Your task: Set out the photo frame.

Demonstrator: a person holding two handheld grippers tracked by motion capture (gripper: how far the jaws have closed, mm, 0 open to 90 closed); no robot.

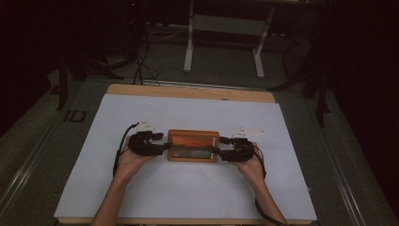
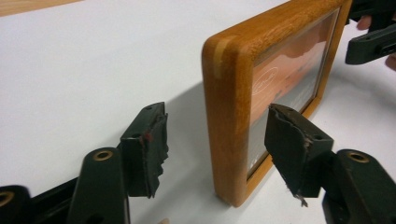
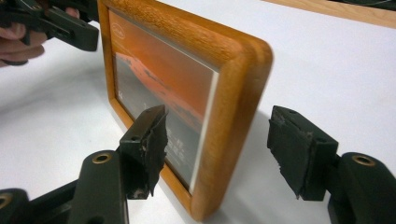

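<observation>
frame [image 1: 193, 145] back hidden; picture text unreadable.

Wooden picture frame [image 1: 193, 146], rectangular with rounded corners and a warm orange-brown finish, standing upright on its long edge on the white surface [image 1: 188, 188]. Behind its glazing sits a print with an orange sky above a darker grey lower band bearing small pale lettering. A lighter wood insert marks one top corner. The frame stands near the middle of the surface, its picture side turned towards the person, one short end to each side.
</observation>
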